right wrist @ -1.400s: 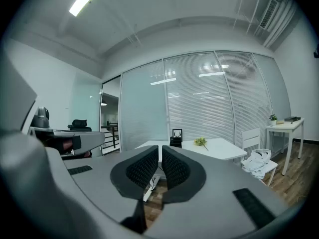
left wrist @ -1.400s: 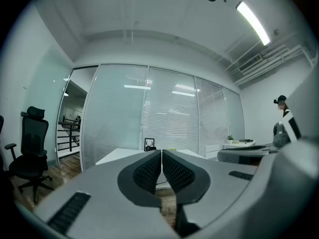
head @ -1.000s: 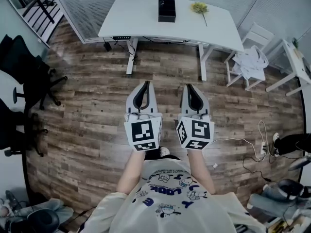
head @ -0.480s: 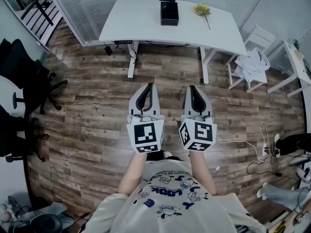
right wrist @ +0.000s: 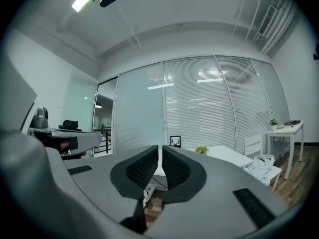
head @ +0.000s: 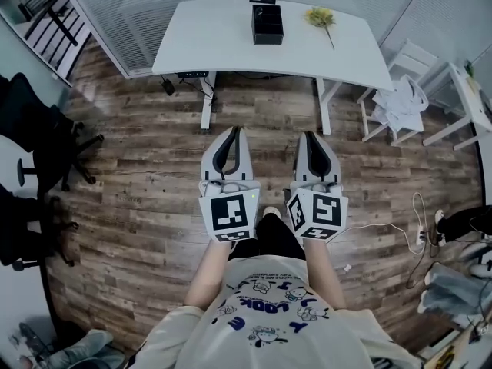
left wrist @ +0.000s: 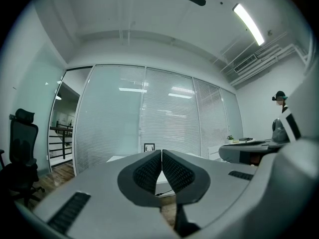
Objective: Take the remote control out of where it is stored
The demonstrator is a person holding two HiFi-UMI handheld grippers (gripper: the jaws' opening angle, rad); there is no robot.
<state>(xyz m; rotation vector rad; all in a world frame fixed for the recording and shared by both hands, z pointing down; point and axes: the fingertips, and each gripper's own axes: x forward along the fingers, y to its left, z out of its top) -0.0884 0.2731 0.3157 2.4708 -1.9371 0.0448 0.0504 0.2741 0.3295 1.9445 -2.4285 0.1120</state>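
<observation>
In the head view we hold the left gripper (head: 233, 133) and the right gripper (head: 307, 137) side by side above the wooden floor (head: 138, 198), well apart from the white table (head: 215, 44). A black box (head: 267, 24) stands near its far edge. We cannot make out the remote control.

In the left gripper view the pads (left wrist: 148, 173) are pressed together, with nothing between them.

In the right gripper view the pads (right wrist: 142, 167) are closed too, with only a thin empty slit between them.

Left tool (head: 233, 131) & right tool (head: 309, 135): grey shells, black ribbed pads (left wrist: 149, 173), b&w square-marker cube (head: 228, 215) at rear. Person: white tee (head: 269, 317) w/ blue cartoon print.
</observation>
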